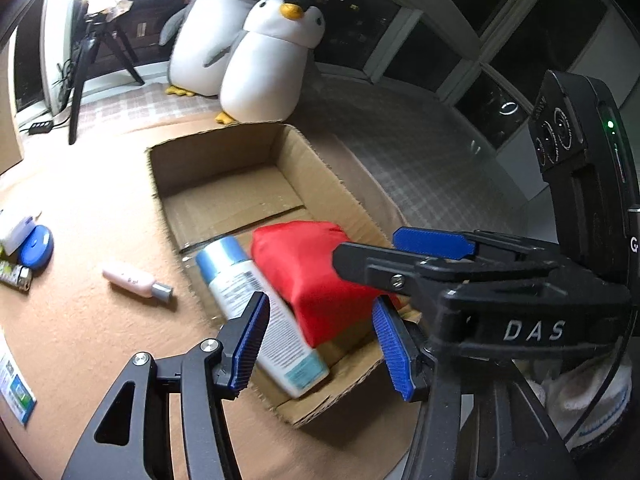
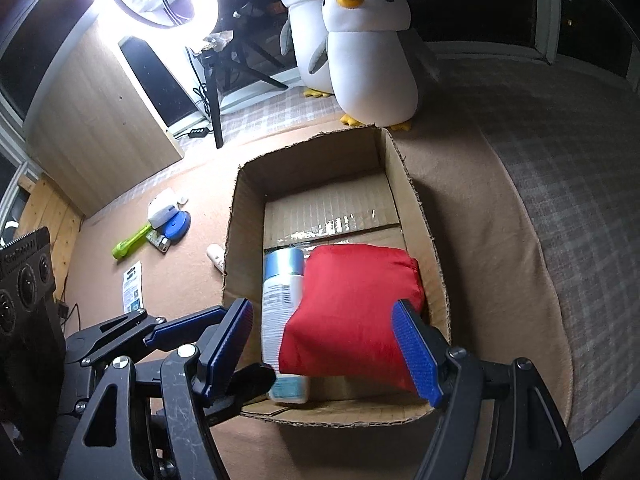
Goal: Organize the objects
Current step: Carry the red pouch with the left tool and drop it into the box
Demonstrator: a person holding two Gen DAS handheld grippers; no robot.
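1. Left wrist view: the left gripper (image 1: 320,340) has its blue-padded fingers spread with nothing pinched. Between and just beyond them lies the spray can (image 1: 260,316), resting in the near end of the cardboard box (image 1: 224,152), with the red pouch (image 1: 316,272) touching it on the right-finger side. The right gripper (image 1: 400,248) reaches in from the right over the pouch. Left of the left finger, outside the box, lie a pink bottle (image 1: 134,280) and a blue disc (image 1: 37,246).

2. Right wrist view: the right gripper (image 2: 332,344) is spread wide, empty, straddling the red pouch (image 2: 352,304). The spray can (image 2: 280,320) lies along the pouch near the left finger, both inside the cardboard box (image 2: 416,200). Two plush penguins (image 2: 368,52) sit beyond the box.
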